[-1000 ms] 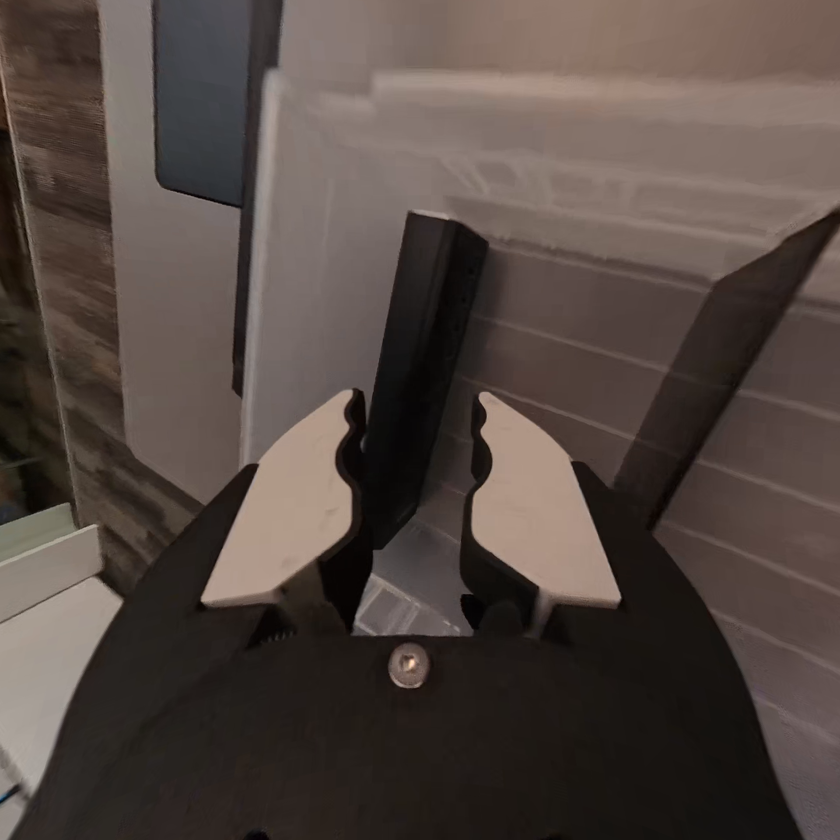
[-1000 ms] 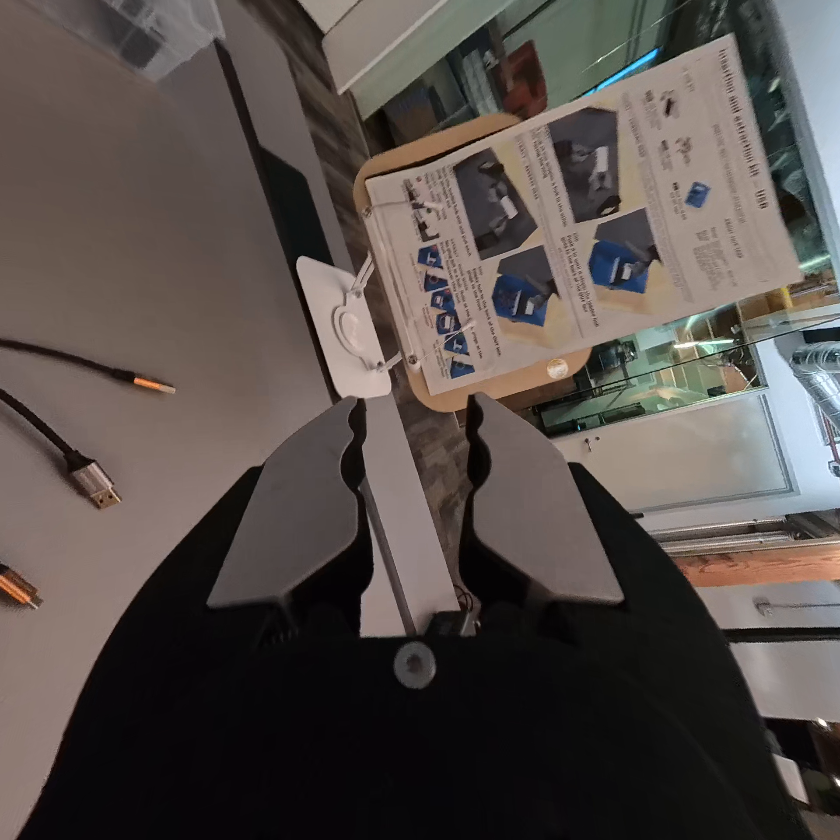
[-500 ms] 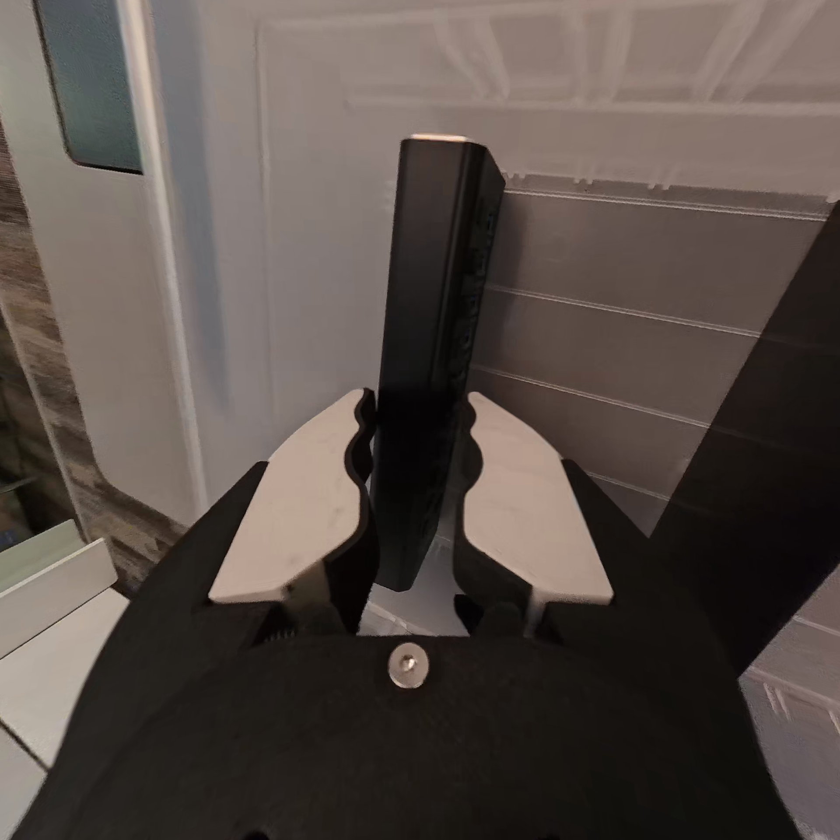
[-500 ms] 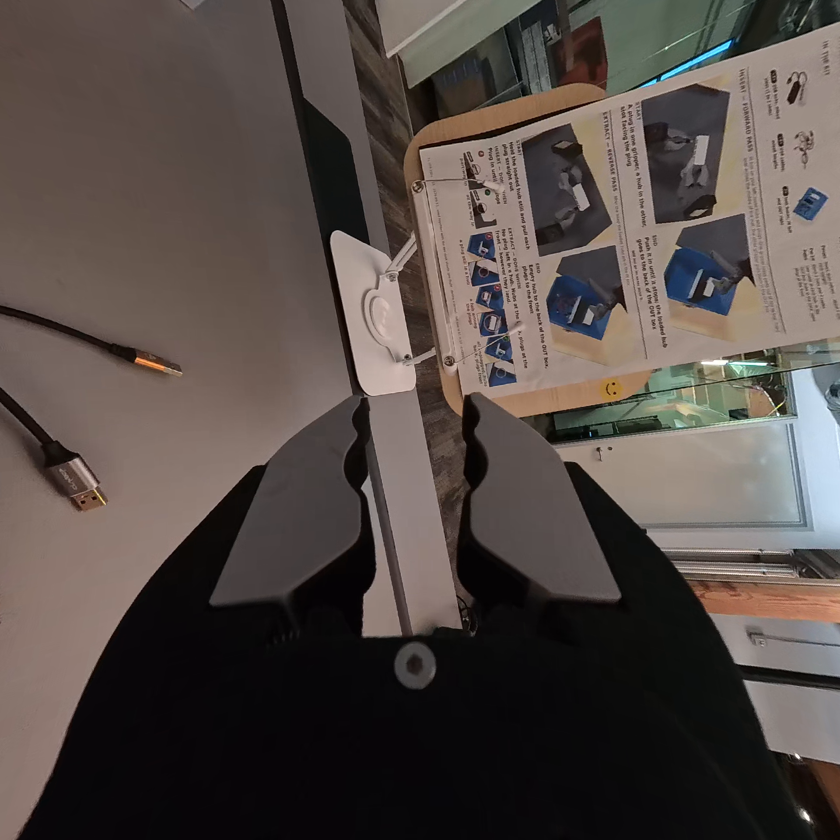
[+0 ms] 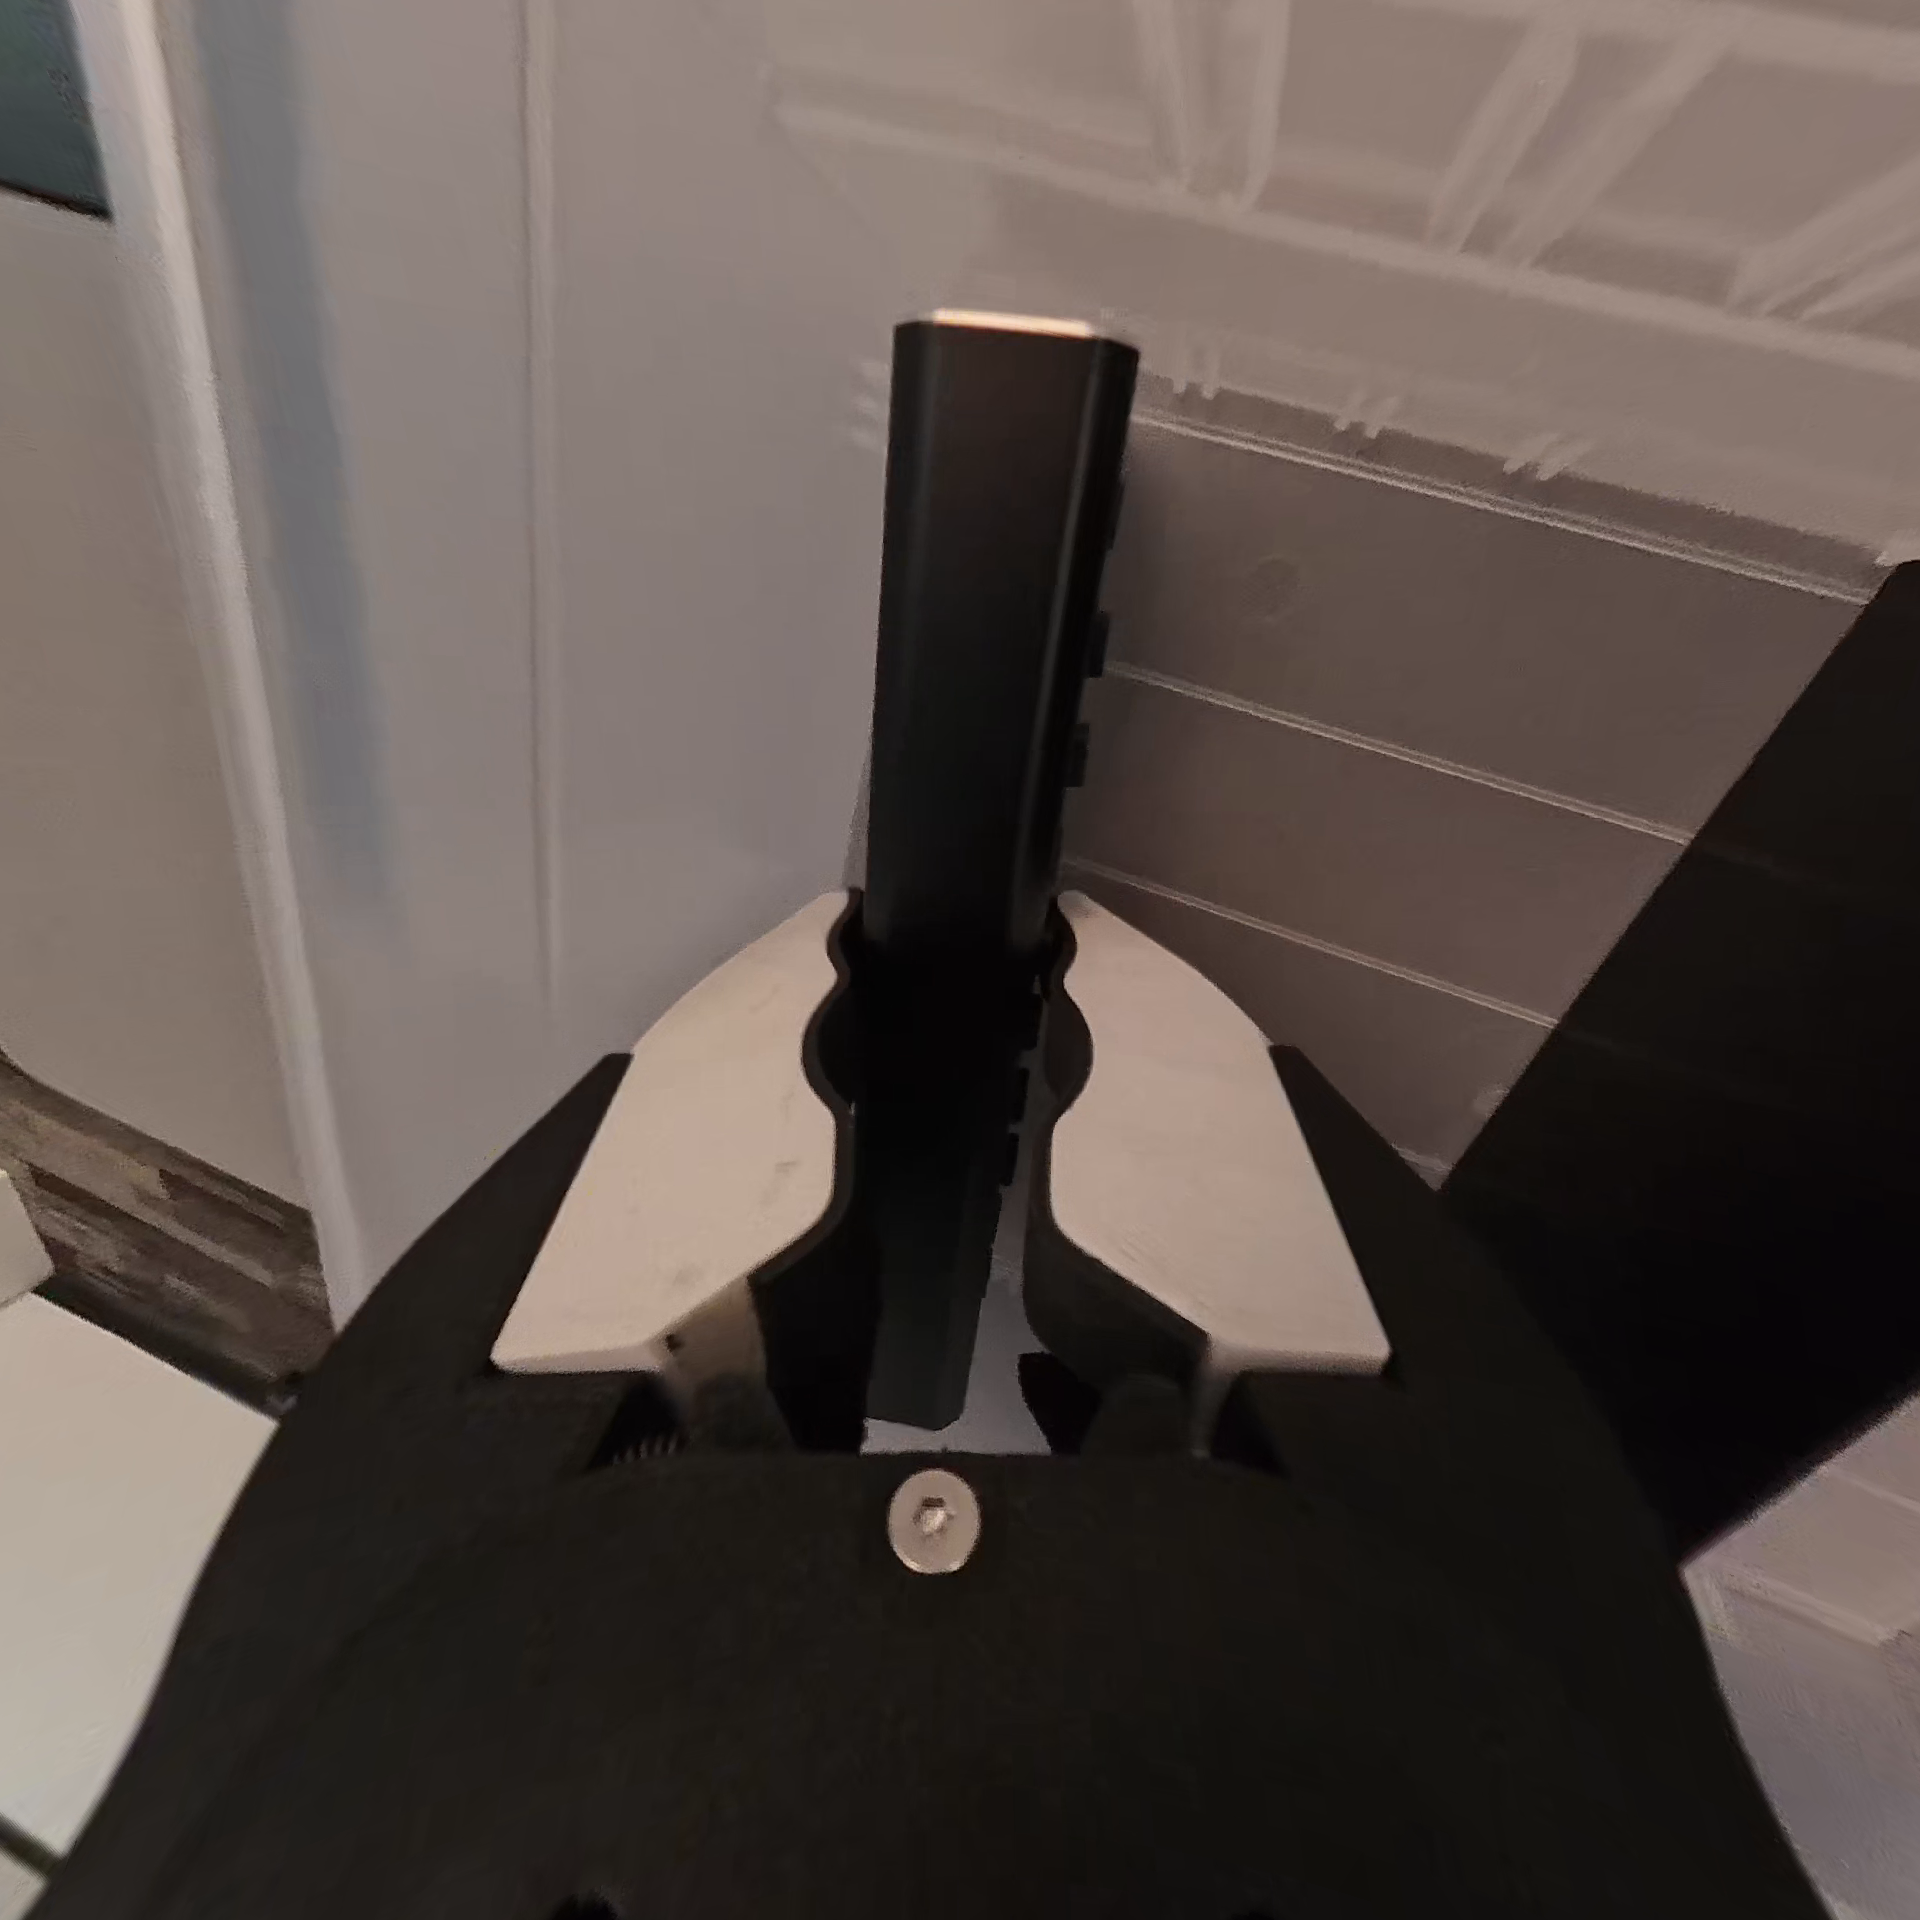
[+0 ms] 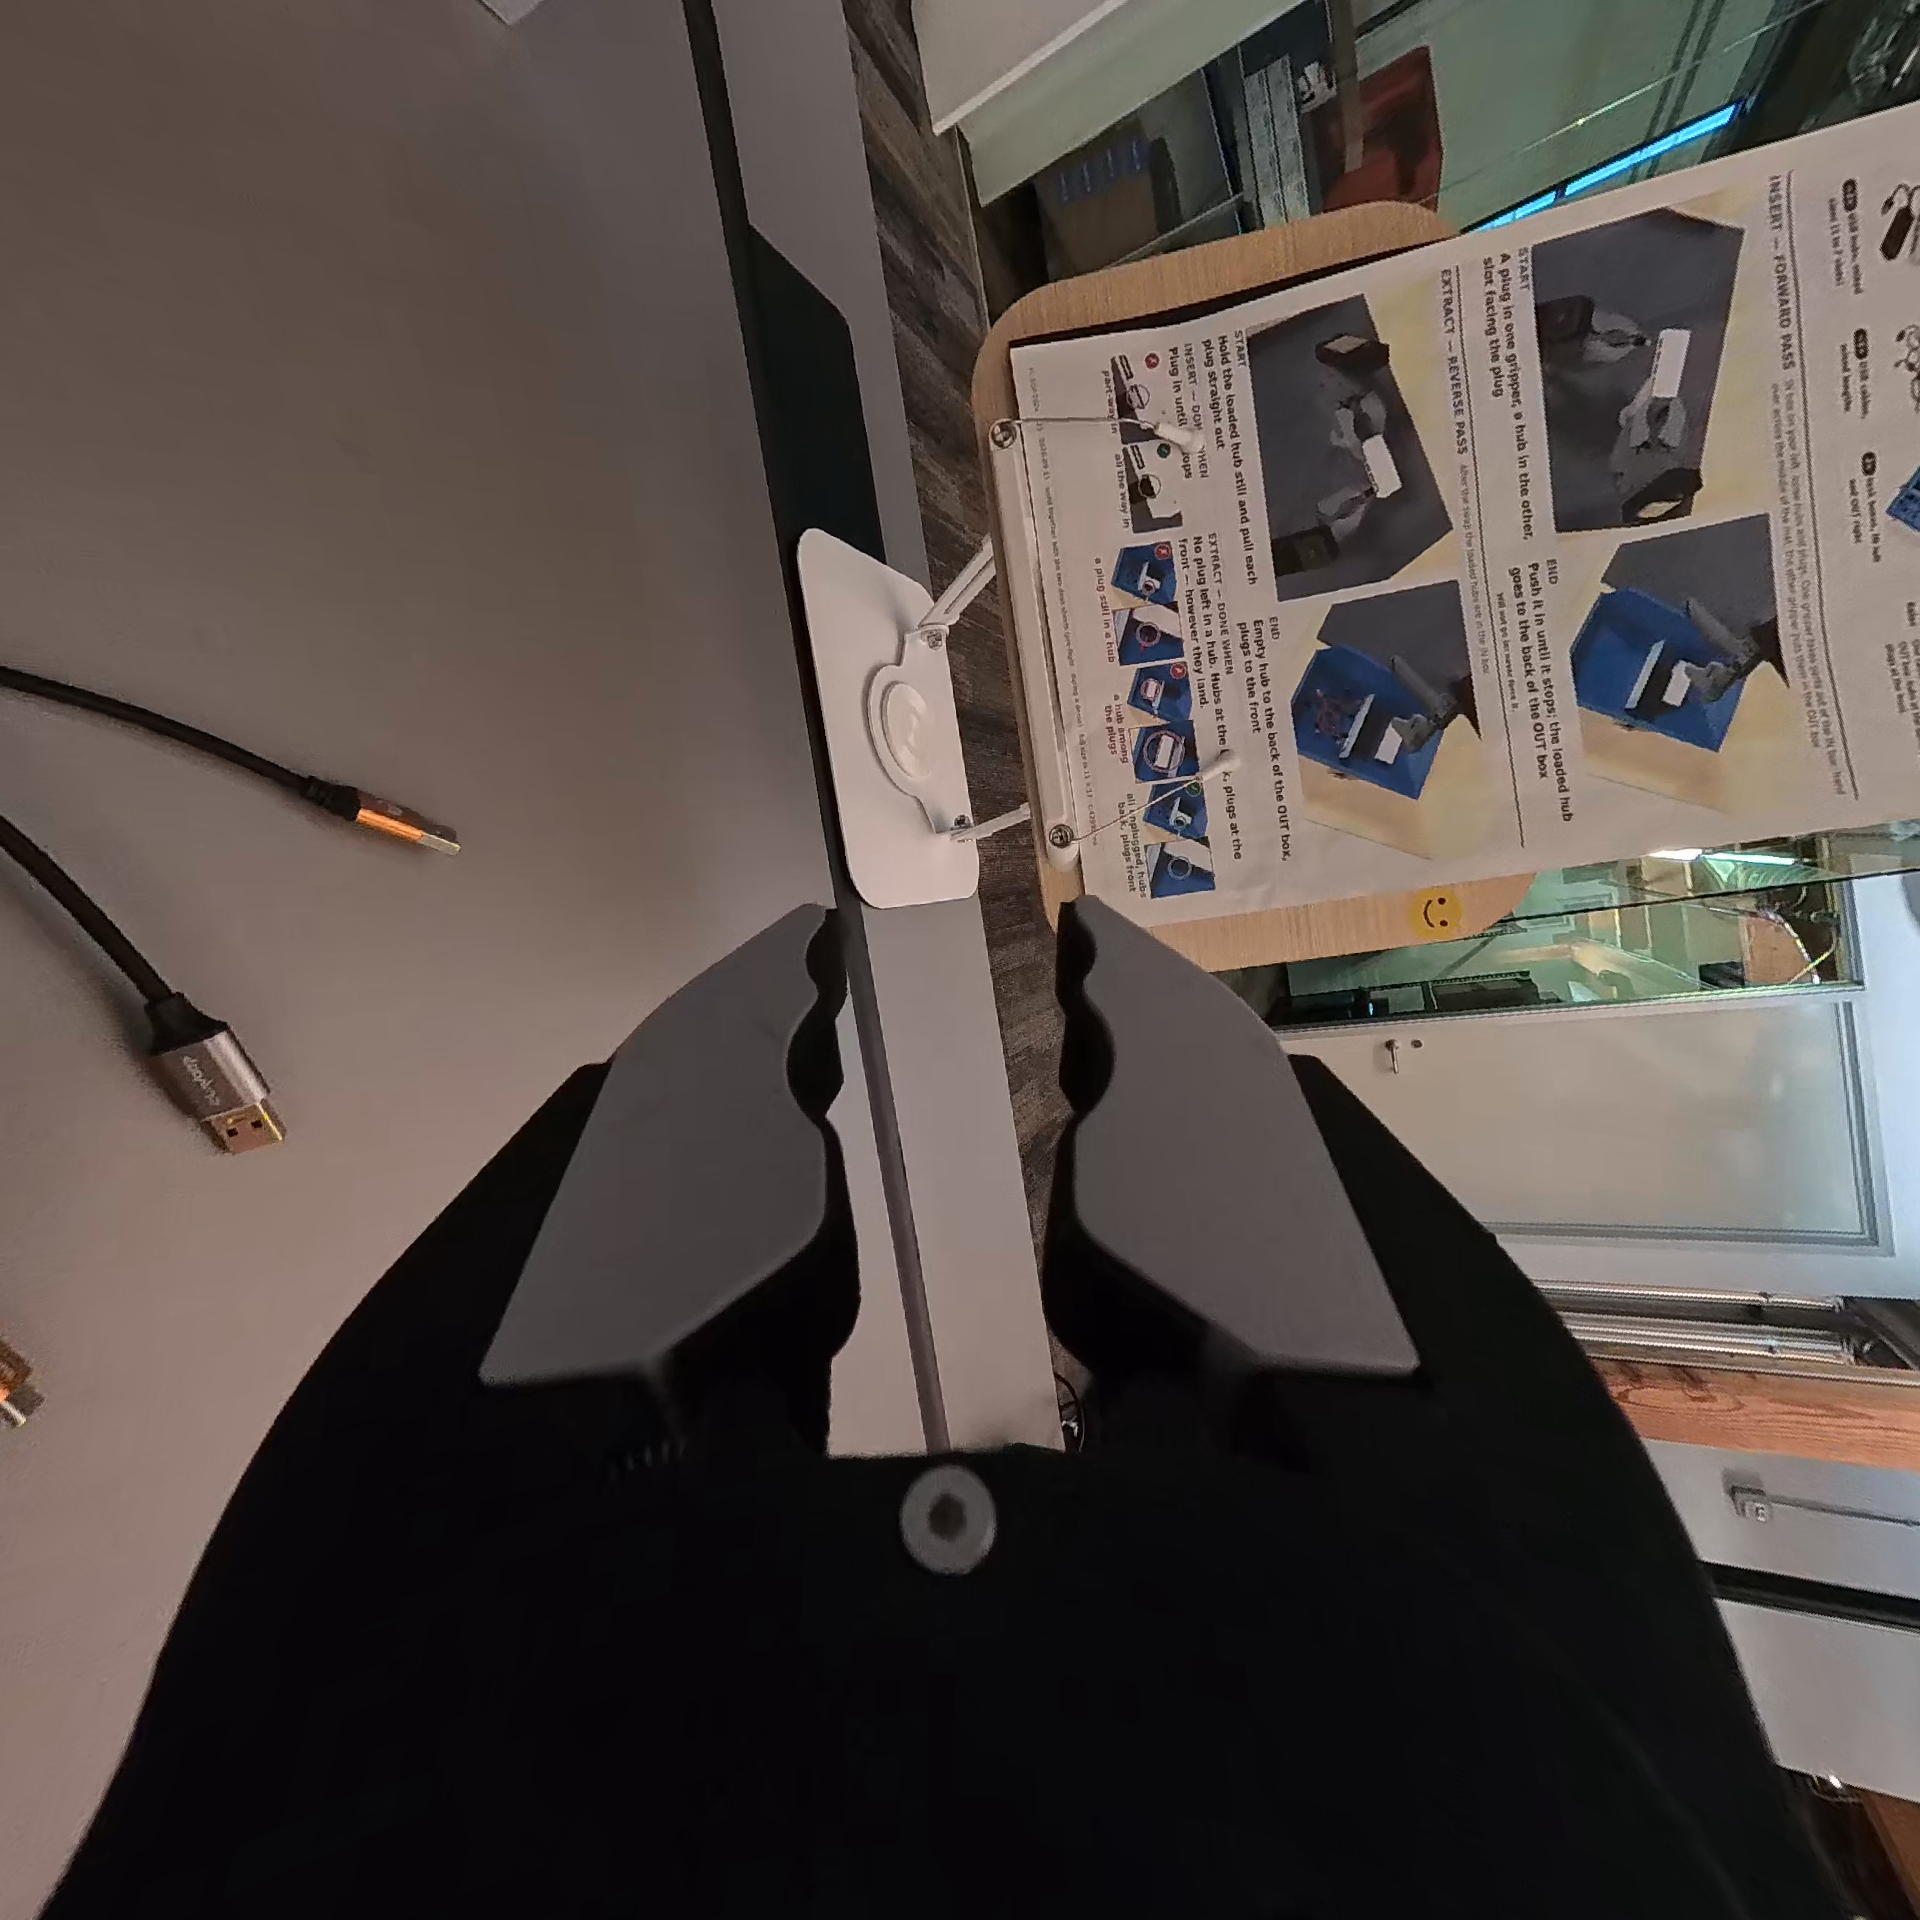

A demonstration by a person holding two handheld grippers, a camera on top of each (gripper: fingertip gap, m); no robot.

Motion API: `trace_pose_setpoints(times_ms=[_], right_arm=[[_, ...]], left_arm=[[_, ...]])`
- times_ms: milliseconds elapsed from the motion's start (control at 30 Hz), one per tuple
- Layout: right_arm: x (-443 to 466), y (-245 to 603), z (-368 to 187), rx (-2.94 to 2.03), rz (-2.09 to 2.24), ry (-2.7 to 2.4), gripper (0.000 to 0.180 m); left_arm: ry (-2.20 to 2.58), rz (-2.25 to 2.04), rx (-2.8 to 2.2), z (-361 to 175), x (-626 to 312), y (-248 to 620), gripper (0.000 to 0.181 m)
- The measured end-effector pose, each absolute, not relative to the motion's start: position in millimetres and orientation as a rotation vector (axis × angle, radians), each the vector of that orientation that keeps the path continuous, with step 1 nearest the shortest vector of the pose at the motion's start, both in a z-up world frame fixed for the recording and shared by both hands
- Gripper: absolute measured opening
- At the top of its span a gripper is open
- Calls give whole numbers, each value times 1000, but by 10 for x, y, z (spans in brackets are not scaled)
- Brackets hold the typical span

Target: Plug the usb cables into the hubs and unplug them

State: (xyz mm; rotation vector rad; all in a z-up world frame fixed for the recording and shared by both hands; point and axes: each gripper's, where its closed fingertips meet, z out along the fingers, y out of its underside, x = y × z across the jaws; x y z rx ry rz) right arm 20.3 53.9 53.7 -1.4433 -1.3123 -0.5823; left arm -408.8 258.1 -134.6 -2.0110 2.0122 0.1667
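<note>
1. Between the fingers of the left gripper [image 5: 951,914] stands a black USB hub [image 5: 992,644], its long axis running straight forward along the fingers, far end past the tips, near end back toward the gripper's throat. The jaws are narrowed right onto its two side faces, so it looks clamped.
2. Its port side seems to face right in the left wrist view, where small notches show along that edge; I cannot count them surely.
3. Behind the hub is a clear plastic bin [image 5: 1455,260], with a second dark slab [image 5: 1714,1195] leaning at the right, possibly another hub.
4. The right gripper [image 6: 945,925] hangs over the edge of the grey table [image 6: 416,364], jaws moderately apart and holding nothing.
5. The cables lie to its left, well apart from the jaws: a black cable with an orange-gold plug [image 6: 400,826], a black cable with a silver-shelled USB-A plug [image 6: 213,1081], and a third plug end [image 6: 16,1392] at the frame's edge. That makes three plug ends and one sure hub.
6. The right gripper is the free one near the plugs, so my judgement is that it fetches one and meets the ports along the hub's side.
7. An instruction sheet on a wooden board [image 6: 1455,540] stands beyond the table.
</note>
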Motion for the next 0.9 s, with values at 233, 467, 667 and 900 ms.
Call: trace_pose_setpoints(times_ms=[233,467,667,900], right_arm=[[232,421,715,-1395,-554,-1276,39],[181,332,1031,-1344,-381,-1120,37],[-89,304,1236,-1317,-51,-949,37],[-309,300,1138,-1369,70,-933,39]], left_arm=[[1671,100,-2076,-723,-4097,2563,29],[1059,-561,-1899,610,-3340,2120,28],[938,-1087,-1679,946,-2001,1112,28],[812,-939,-1514,222,-1098,1103,28]])
